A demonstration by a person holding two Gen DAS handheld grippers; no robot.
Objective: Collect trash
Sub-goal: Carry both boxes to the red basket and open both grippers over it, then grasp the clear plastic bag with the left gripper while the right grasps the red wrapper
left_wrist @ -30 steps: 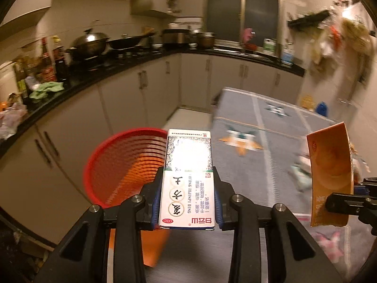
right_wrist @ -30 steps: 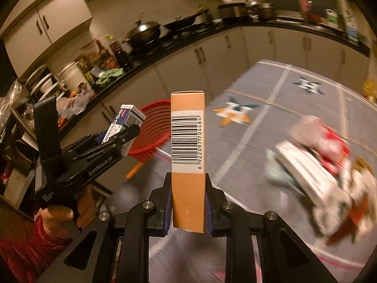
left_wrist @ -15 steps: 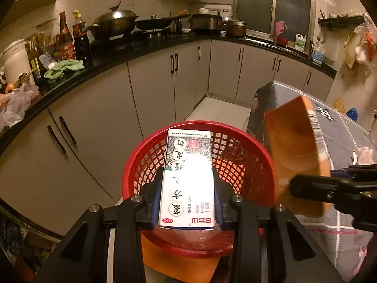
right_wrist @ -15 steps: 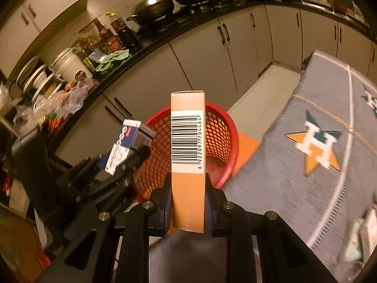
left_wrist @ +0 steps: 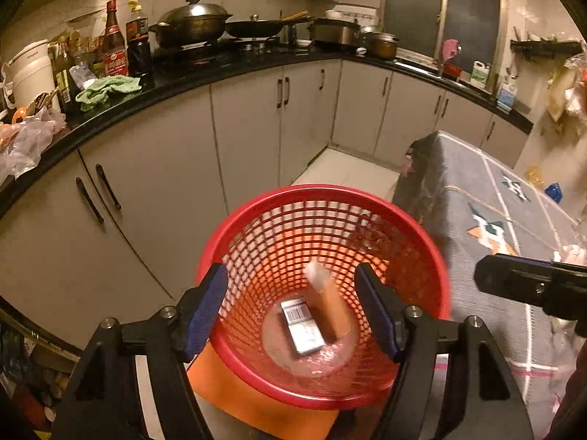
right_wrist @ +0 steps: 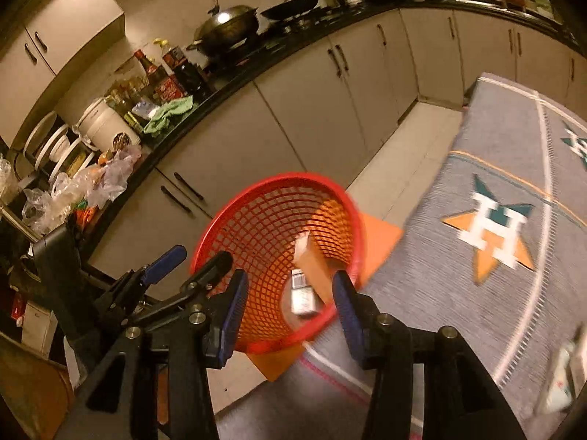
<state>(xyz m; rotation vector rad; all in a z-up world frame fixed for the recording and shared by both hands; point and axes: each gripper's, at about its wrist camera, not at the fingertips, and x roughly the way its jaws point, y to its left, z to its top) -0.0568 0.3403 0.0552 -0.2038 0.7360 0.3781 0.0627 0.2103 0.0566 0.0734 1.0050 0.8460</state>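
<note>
Your left gripper (left_wrist: 291,306) hangs over the red basket (left_wrist: 422,234) with its jaws opening and nothing between the pads. Down at the bottom of the basket lies the white medicine box (left_wrist: 301,324), flat, with the orange carton (left_wrist: 330,306) leaning just beside it, touching or nearly so. Both are in, so this pair is done. Your right gripper (right_wrist: 290,302) sits at the basket's near rim, its jaws also opening and empty; the two boxes show through the gap between them. What is left, by my reading, lies to the right on the grey patterned cloth (right_wrist: 513,154): a pale wrapper or packet (right_wrist: 561,377) at the frame's edge, so you have at least one more trip. That item is cut off and smeared by motion, and you cannot tell what it is or how many pieces lie there. The basket floor is blurred too; anything under the boxes stays unclear.
</note>
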